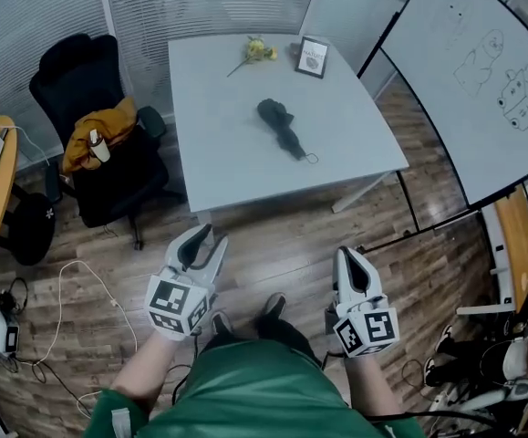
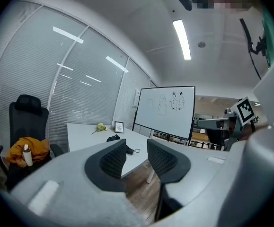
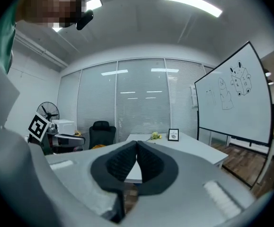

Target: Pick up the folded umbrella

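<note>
A dark folded umbrella [image 1: 282, 127] lies near the middle of the white table [image 1: 218, 153], its strap loop toward the right edge. In the left gripper view the umbrella [image 2: 114, 138] shows small, far beyond the jaws. My left gripper [image 1: 207, 243] hangs over the wooden floor short of the table, jaws apart with nothing between them. My right gripper [image 1: 349, 265] is held at about the same distance from the table, jaws pressed together and empty. In its own view the right gripper [image 3: 137, 151] hides the umbrella; the left gripper [image 2: 137, 151] points toward the table.
A small picture frame [image 1: 313, 57] and a yellow flower [image 1: 256, 50] lie at the table's far end. A black office chair [image 1: 90, 126] with an orange garment stands to the left. A whiteboard [image 1: 482, 71] leans at the right. Cables [image 1: 72, 290] trail on the floor.
</note>
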Demonstrator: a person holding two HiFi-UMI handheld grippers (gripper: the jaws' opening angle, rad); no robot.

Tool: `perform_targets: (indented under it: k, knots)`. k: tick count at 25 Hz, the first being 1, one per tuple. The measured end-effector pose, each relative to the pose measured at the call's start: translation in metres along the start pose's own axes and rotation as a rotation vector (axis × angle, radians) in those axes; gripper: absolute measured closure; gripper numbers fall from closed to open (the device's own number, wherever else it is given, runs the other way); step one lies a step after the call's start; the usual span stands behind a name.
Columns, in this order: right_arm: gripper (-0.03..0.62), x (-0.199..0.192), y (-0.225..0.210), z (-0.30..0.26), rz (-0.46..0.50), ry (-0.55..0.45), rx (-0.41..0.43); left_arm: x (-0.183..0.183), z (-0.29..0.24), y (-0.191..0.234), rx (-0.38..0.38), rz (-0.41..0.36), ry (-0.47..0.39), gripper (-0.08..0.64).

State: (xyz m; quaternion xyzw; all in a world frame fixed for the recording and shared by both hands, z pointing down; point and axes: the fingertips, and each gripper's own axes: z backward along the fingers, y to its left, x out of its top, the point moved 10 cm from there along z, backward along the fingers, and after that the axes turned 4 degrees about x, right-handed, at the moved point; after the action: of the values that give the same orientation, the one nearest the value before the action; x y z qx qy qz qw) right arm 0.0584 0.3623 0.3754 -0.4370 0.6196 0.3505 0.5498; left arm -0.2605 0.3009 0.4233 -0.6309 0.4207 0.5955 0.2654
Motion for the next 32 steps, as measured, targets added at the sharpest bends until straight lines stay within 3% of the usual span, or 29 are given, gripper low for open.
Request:
perform_targets:
  k: [11, 25, 32]
  knots:
    - [0.589, -0.002, -0.031, -0.071, -0.033, -0.033, 0.136, 0.021, -0.028, 0.013, 0.100, -0.067, -0.010, 0.411]
    - [0.589, 0.008, -0.169, -0.153, -0.089, -0.040, 0.226, 0.050, -0.155, -0.023, 0.195, -0.086, 0.021, 0.411]
    - [0.589, 0.000, -0.227, -0.178, -0.095, -0.013, 0.231, 0.055, -0.207, -0.035, 0.228, -0.074, 0.039, 0.411]
